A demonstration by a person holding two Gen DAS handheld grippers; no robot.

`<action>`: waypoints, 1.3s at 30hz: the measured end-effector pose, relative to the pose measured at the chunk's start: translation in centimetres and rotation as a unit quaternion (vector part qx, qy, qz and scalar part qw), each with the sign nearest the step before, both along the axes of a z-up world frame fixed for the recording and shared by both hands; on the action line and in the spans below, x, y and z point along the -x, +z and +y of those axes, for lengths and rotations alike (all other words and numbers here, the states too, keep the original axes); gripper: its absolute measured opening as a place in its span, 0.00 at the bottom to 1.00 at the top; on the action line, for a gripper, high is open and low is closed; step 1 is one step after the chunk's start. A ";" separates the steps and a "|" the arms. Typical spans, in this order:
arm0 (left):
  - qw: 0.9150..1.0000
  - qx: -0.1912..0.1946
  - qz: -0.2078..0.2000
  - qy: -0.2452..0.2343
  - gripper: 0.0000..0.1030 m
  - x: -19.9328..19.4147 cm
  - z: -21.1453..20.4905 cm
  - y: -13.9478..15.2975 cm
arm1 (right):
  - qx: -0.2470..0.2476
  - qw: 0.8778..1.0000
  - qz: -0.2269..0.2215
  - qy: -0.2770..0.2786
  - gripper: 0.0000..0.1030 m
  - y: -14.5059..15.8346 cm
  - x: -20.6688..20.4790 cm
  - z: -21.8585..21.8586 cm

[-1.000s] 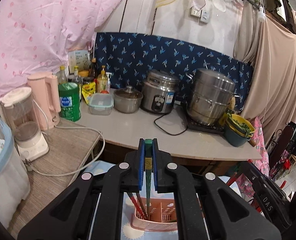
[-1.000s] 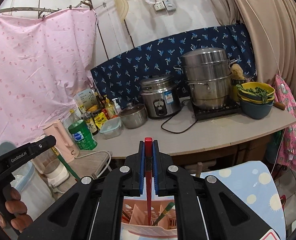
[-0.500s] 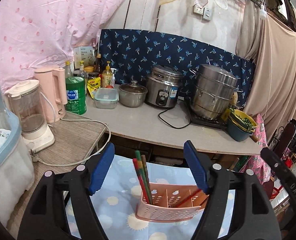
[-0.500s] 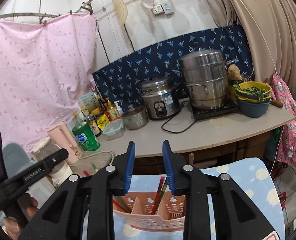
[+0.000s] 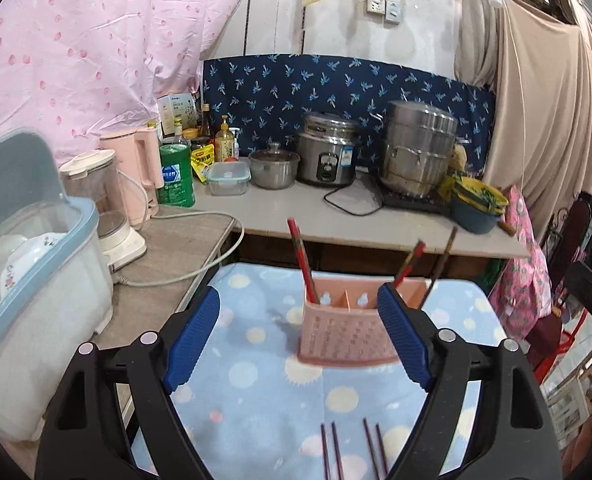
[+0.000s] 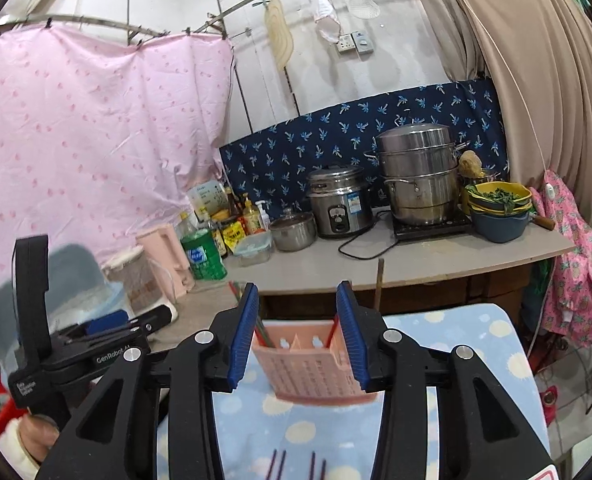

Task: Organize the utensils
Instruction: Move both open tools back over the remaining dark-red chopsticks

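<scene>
Pink plastic, pierced with small holes, makes up the utensil holder (image 5: 345, 330), which stands upright on the blue dotted cloth (image 5: 256, 392) at the centre of both views, handy to either hand. In the left wrist view, going left to right, the left hand-held gripper (image 5: 297, 338) has its jaws opening with nothing between the pads; the holder sits beyond them. Two red chopsticks (image 5: 300, 260) lean together in the holder's left compartment, so they stay sorted by colour, I judge. On the right side lean one red chopstick (image 5: 409, 264) and one brown chopstick (image 5: 441, 268). Four dark chopsticks (image 5: 351, 454) lie flat at lower centre, probably waiting their turn. The right hand-held gripper (image 6: 297, 338) is likewise opening and empty.
</scene>
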State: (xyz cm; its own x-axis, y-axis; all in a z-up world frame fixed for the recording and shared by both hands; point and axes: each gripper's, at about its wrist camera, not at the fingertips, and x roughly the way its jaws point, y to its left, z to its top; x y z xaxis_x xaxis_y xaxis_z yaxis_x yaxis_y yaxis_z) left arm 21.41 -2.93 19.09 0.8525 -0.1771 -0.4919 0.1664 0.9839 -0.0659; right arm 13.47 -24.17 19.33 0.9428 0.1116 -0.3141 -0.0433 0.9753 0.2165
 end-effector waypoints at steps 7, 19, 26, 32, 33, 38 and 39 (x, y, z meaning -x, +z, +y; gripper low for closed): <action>0.999 -0.016 0.036 -0.003 0.75 4.6 0.2 -4.6 | 0.015 0.998 0.056 -0.005 0.39 -4.8 4.6 1.3; 0.994 -0.014 0.107 -0.014 0.75 10.0 1.6 -11.7 | -0.006 0.989 0.149 -0.019 0.39 -12.2 8.8 0.9; 0.990 -0.021 0.140 -0.018 0.75 12.1 1.9 -15.3 | -0.010 0.982 0.188 -0.021 0.39 -15.8 11.0 1.4; 0.987 -0.027 0.156 -0.025 0.75 13.7 1.8 -17.2 | -0.008 0.976 0.215 -0.019 0.39 -18.3 12.4 2.1; 0.987 -0.027 0.158 -0.026 0.75 14.0 1.8 -17.6 | -0.007 0.975 0.220 -0.018 0.39 -18.7 12.5 2.2; 0.985 -0.035 0.169 -0.029 0.75 14.8 1.5 -18.9 | 0.011 0.970 0.241 -0.008 0.39 -20.7 13.4 3.5; 0.984 -0.036 0.172 -0.030 0.75 14.9 1.5 -19.2 | 0.012 0.969 0.245 -0.006 0.39 -21.1 13.5 3.6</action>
State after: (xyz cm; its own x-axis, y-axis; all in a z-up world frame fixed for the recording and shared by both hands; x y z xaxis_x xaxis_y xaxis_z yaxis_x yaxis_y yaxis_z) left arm 6.49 -1.46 -0.10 0.6223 -0.1751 -0.7629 0.2039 0.9773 -0.0580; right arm -0.03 -20.54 -1.76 0.6803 0.0884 -0.7276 0.0709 0.9801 0.1854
